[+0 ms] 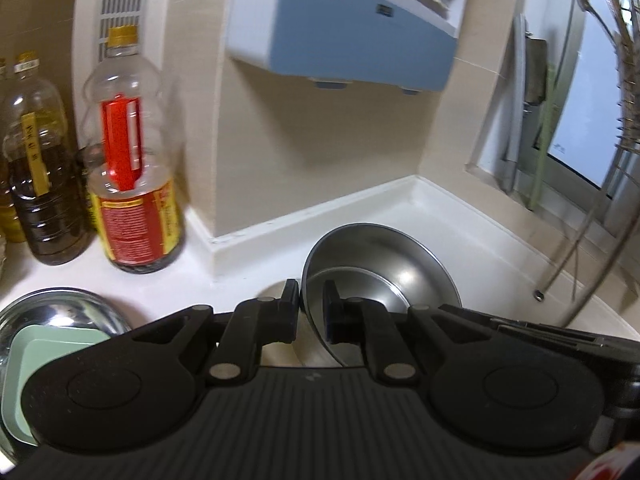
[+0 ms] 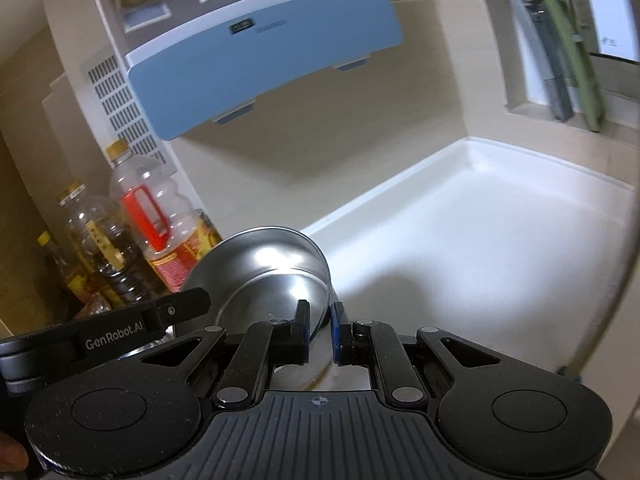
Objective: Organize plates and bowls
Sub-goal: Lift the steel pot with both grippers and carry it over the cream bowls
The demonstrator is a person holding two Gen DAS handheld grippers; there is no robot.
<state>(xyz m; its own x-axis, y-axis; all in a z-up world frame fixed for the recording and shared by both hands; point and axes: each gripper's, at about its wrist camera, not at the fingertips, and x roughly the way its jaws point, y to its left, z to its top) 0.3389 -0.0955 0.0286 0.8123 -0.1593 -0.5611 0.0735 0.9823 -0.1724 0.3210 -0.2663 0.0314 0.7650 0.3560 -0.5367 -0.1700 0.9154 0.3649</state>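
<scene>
A shiny steel bowl (image 1: 384, 268) hangs tilted above the white counter (image 1: 460, 232), gripped from both sides. My left gripper (image 1: 312, 294) is shut on its left rim, one finger inside the bowl and one outside. In the right wrist view the same steel bowl (image 2: 272, 268) sits left of centre, with my right gripper (image 2: 320, 314) shut on its right rim. The left gripper's black body (image 2: 120, 332) shows at the left of that view. A second steel bowl (image 1: 60, 312) at the lower left holds a pale green square dish (image 1: 44, 364).
Oil bottles (image 1: 136, 168) stand against the wall at the left. A blue and white wall unit (image 1: 344, 28) hangs above the counter. A window with pipes (image 1: 516, 104) is at the right, and a thin metal hose (image 1: 568, 272) hangs near it. A pale rounded edge (image 1: 280, 346) shows under the held bowl.
</scene>
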